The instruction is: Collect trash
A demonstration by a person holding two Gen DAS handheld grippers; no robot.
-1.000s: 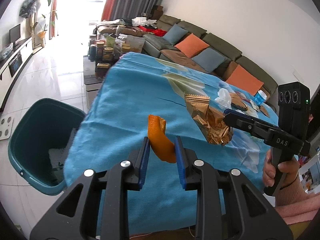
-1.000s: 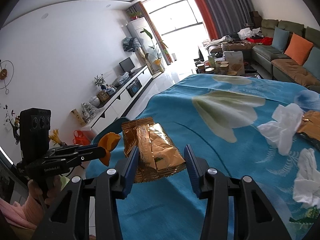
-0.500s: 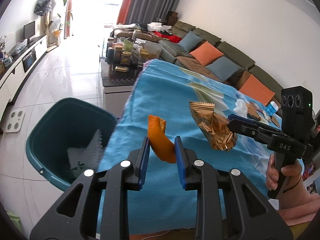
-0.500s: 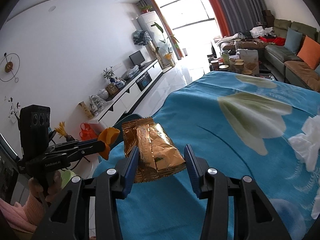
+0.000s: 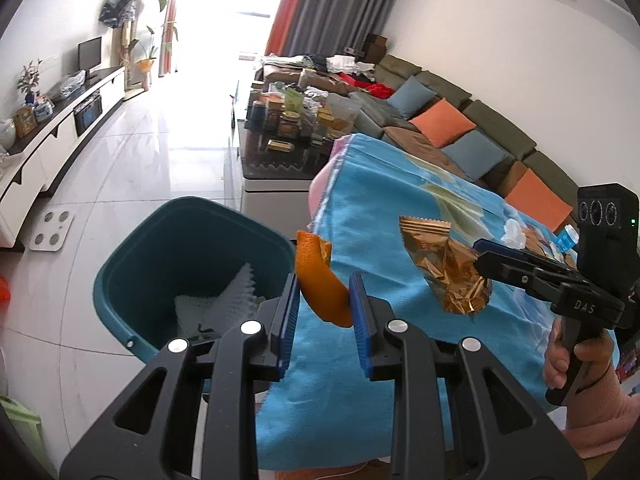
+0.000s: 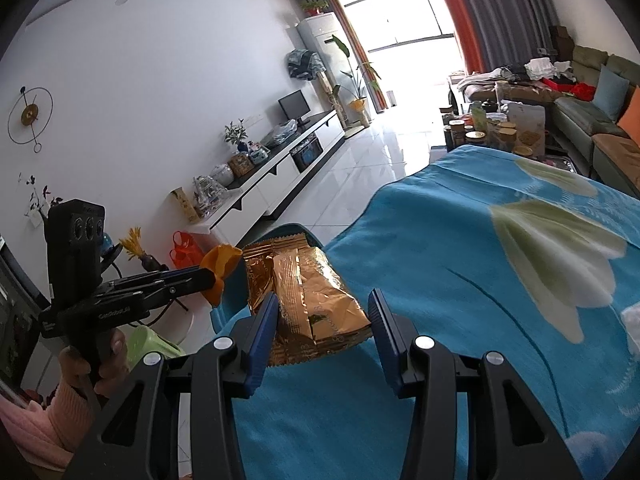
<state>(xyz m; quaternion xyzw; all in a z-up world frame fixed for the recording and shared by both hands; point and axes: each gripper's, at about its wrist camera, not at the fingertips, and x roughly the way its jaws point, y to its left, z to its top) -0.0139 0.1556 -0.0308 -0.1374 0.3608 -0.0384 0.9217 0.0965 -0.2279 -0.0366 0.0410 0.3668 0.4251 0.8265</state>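
My left gripper (image 5: 324,294) is shut on a curled orange peel (image 5: 318,280), held in the air beside the rim of a teal bin (image 5: 120,280). White paper (image 5: 216,304) lies inside the bin. My right gripper (image 6: 323,312) is shut on a crumpled gold foil wrapper (image 6: 312,300), carried above the blue flowered cloth (image 6: 460,280) near its left edge. The left wrist view shows that wrapper (image 5: 444,268) and the right gripper (image 5: 486,254) to the right of the peel. In the right wrist view the left gripper (image 6: 208,276) with the peel (image 6: 220,270) is at the left.
More scraps and a blue-capped bottle (image 5: 566,238) lie far along the cloth. A low table crowded with jars (image 5: 288,120) stands behind the bin, a sofa with cushions (image 5: 460,132) along the wall, a white TV bench (image 6: 280,172) across the tiled floor, and a scale (image 5: 52,230) nearby.
Both grippers have swung left with their loads, off the middle of the cloth toward its edge. The bin has come closer and sits more under the left gripper. Grips unchanged.
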